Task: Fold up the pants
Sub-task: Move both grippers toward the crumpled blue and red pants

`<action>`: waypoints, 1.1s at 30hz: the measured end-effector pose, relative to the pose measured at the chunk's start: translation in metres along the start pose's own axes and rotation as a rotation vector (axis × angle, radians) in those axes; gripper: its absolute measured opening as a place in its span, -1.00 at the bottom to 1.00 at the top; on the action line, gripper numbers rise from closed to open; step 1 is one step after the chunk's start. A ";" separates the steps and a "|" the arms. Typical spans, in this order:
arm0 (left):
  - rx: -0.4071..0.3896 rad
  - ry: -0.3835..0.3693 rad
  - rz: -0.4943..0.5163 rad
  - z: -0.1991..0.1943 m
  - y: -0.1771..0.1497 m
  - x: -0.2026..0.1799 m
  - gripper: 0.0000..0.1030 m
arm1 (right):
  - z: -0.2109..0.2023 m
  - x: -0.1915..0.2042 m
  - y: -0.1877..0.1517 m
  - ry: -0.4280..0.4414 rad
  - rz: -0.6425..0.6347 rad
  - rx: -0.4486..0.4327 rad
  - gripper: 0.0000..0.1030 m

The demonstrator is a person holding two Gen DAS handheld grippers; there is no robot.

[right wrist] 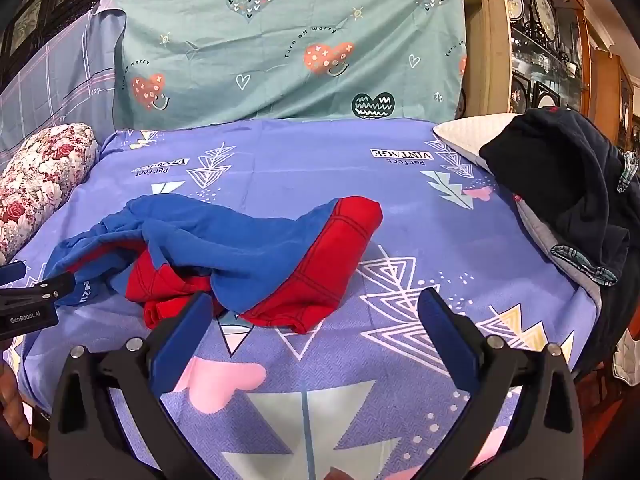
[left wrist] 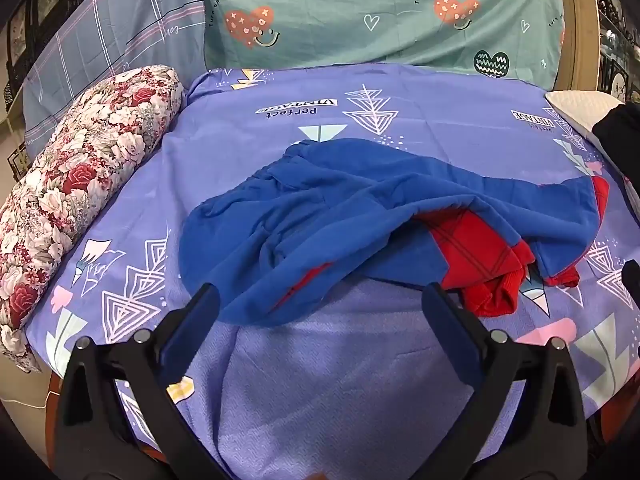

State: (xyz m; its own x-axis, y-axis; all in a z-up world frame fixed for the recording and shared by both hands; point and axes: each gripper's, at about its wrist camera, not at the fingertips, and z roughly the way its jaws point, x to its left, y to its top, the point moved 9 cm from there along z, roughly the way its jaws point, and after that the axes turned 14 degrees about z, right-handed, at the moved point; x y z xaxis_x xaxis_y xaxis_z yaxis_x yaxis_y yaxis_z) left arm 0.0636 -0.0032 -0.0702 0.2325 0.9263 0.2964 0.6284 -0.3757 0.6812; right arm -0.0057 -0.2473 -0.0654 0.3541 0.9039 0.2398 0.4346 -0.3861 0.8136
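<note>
A purple patterned sheet (right wrist: 320, 152) is spread over the bed. A teal cloth printed with hearts (right wrist: 288, 48) is draped upright behind it, and a grey-blue checked cloth (left wrist: 100, 48) is hung to its left. Dark framed pictures (left wrist: 24, 28) are seen on the left wall. A wooden cabinet with glass shelves (right wrist: 548, 52) is seen at the right, filled with framed plates.

One pair of pants (left wrist: 360, 216), two hand-held grippers, one floral bolster (left wrist: 80, 200), one dark garment (right wrist: 560, 184).
</note>
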 end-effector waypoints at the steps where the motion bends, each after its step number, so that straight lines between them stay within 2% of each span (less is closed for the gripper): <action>1: 0.000 0.000 0.000 0.000 0.000 0.000 0.96 | 0.001 0.000 0.000 0.000 0.000 0.000 0.97; 33: 0.004 -0.005 -0.002 0.001 -0.003 -0.002 0.96 | -0.004 -0.001 -0.003 0.003 -0.001 0.006 0.97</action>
State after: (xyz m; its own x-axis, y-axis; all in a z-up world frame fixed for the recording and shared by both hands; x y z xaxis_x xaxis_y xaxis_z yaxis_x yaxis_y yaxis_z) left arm 0.0621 -0.0034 -0.0734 0.2346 0.9274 0.2915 0.6316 -0.3733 0.6795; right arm -0.0110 -0.2465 -0.0664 0.3510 0.9050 0.2405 0.4399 -0.3861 0.8108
